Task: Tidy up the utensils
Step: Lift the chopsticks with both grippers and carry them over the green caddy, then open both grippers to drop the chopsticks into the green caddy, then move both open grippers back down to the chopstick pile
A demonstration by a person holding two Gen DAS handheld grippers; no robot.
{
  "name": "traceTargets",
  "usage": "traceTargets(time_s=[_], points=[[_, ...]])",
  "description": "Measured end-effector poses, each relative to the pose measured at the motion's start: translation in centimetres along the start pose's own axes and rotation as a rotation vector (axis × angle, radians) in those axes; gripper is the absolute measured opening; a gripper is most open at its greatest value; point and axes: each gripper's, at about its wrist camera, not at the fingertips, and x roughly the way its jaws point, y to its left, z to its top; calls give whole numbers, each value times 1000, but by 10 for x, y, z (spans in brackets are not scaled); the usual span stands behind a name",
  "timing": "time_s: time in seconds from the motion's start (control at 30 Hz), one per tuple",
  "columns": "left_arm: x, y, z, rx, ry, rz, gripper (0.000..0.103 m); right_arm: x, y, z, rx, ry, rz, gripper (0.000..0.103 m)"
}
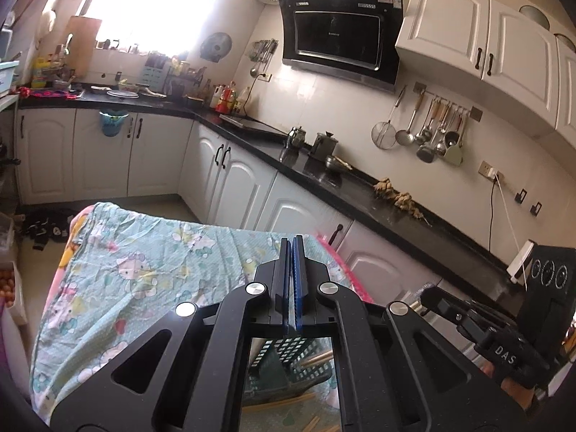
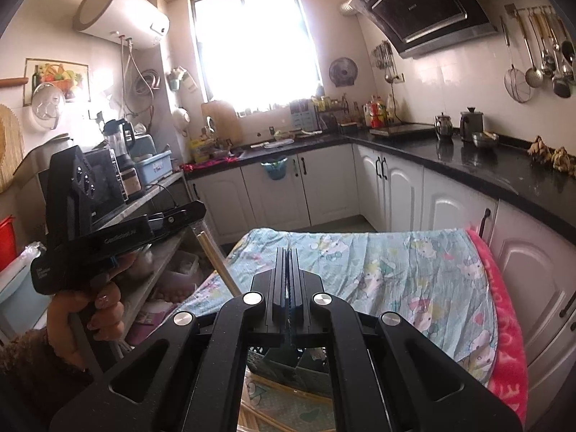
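Observation:
My left gripper (image 1: 292, 243) is shut, its blue pads pressed flat together with nothing between them, above a table under a cartoon-print cloth (image 1: 144, 259). Under its frame I see a dark green perforated basket (image 1: 288, 356) and wooden chopsticks (image 1: 316, 358). My right gripper (image 2: 289, 252) is also shut and holds nothing over the same cloth (image 2: 396, 270), with the basket (image 2: 277, 363) and loose chopsticks (image 2: 273, 392) below it. A hand holds the left gripper (image 2: 199, 210) at the left of the right wrist view. A wooden stick (image 2: 216, 262) slants up beneath its tip; its lower end is hidden.
A black L-shaped counter (image 2: 468, 158) over white cabinets runs along the right and far walls. Ladles and strainers hang on a wall rail (image 1: 432, 133). A pink towel (image 2: 504, 324) edges the table's right side. A cluttered shelf (image 2: 151, 187) stands to the left.

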Motion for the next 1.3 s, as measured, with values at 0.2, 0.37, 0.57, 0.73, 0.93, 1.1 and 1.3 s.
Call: traceTargets(time_s=[0.2, 0.37, 0.57, 0.73, 0.93, 1.1, 1.3], points=[[9, 10, -11, -17, 19, 10, 0, 23, -8, -13, 20, 51, -27, 1], [17, 20, -20, -31, 42, 14, 0, 40, -17, -27, 59, 100, -51, 2], [20, 31, -31, -43, 64, 38, 20, 41, -26, -36, 102, 91, -80, 34], [13, 32, -39, -19, 68, 62, 39, 34, -28, -37, 106, 71, -93, 42], [-1, 30, -48, 13, 59, 93, 70, 18, -22, -38, 56, 44, -116, 55], [-16, 31, -53, 11, 48, 113, 92, 4, -16, -41, 28, 24, -126, 64], [-31, 32, -61, 16, 44, 132, 92, -10, -9, -48, 6, 17, -124, 69]])
